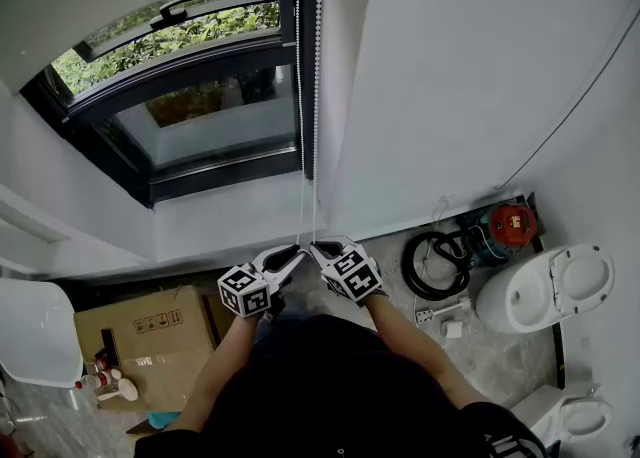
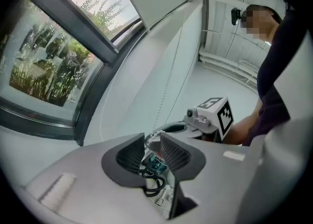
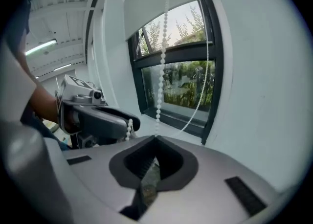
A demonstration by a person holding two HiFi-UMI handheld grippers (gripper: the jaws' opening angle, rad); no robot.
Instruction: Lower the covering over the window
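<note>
We hold the right gripper (image 3: 156, 139) with its fingers (image 3: 171, 158) pressed together on the white bead chain (image 3: 163, 56). The chain runs straight up from their tips in front of the glass. Just beside it, the left gripper (image 2: 152, 142) has its fingers (image 2: 174, 152) spread. A few beads of the chain show at their tips, and the fingers are not pinching them.

In the head view the two grippers meet almost tip to tip at the foot of the chain. They are close to the white wall (image 1: 480, 76), at the right edge of the black-framed window (image 1: 225, 168). The white roller blind (image 3: 146, 8) sits high and covers only the top part of the window. Green leaves show through the bare glass below it.

On the floor (image 1: 500, 356) beneath us we see a brown cardboard box (image 1: 145, 331) towards the left. Towards the right, a coiled black hose (image 1: 435, 266) lies beside a white toilet (image 1: 545, 291).
</note>
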